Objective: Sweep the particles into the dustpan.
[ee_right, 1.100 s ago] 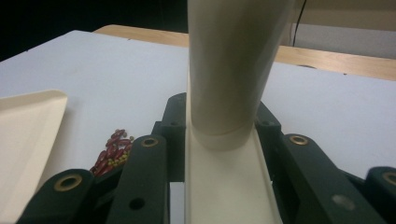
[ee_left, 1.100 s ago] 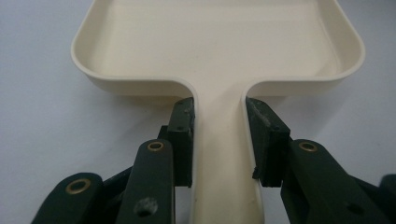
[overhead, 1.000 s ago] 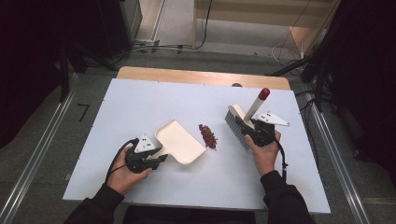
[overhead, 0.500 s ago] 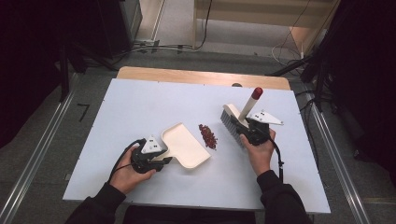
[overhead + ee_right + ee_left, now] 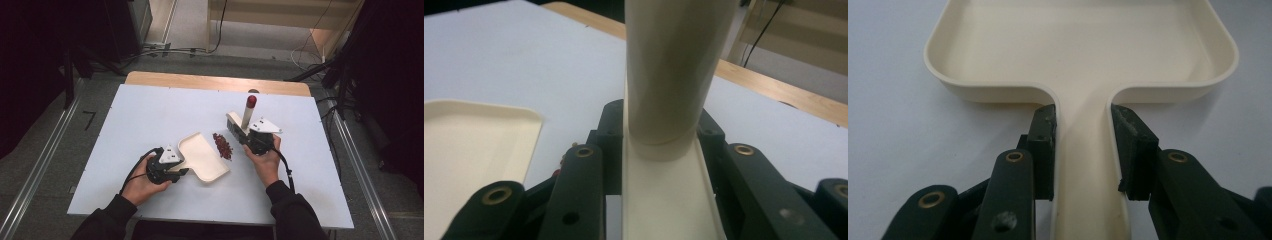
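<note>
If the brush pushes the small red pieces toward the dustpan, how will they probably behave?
The red pieces are a loose pile of small bits, so they will probably scatter rather than move as one. They look light, so a gentle sweep of the brush should do. Some may stop at the lip of the dustpan, which lies close beside them.

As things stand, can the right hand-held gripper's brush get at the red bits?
Probably yes: the right hand-held gripper holds the brush just beyond the red bits, bare table between; the dustpan waits opposite.

table (image 5: 150, 115): white top, wooden far edge | floor (image 5: 65, 150): grey | cables (image 5: 170, 50)
</note>
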`<state>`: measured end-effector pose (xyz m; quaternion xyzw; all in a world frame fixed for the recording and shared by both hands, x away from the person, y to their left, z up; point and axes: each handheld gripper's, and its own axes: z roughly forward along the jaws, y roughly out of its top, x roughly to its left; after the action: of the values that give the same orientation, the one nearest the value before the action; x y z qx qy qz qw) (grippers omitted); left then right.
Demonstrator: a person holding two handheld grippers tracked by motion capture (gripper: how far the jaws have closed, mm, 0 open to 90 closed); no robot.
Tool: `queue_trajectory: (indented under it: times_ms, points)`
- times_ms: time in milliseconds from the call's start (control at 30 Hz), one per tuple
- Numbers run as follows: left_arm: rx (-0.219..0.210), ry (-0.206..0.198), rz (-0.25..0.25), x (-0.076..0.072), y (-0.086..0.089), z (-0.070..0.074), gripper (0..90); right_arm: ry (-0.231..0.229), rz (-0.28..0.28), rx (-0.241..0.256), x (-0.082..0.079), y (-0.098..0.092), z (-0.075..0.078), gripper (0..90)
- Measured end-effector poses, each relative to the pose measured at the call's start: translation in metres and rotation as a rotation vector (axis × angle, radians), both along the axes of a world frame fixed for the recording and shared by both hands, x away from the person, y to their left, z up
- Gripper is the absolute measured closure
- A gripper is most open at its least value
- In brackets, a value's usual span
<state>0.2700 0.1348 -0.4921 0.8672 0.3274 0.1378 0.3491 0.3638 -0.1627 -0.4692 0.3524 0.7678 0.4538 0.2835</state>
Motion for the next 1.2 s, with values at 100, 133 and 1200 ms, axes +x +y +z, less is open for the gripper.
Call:
queue_trajectory:
  times_ms: [100, 133, 1200]
  points:
    - [0.000, 0.000, -0.004, 0.001, 0.000, 0.000, 67.0, -0.018, 0.011, -0.031, 0.000, 0.008, -0.002, 64.2]
    - [0.001, 0.001, -0.005, 0.001, -0.001, 0.000, 67.0, -0.015, 0.012, -0.040, 0.000, 0.011, -0.002, 64.2]
    - [0.010, 0.006, -0.006, 0.003, -0.003, 0.002, 67.0, -0.078, 0.134, -0.139, -0.041, 0.079, -0.016, 64.3]
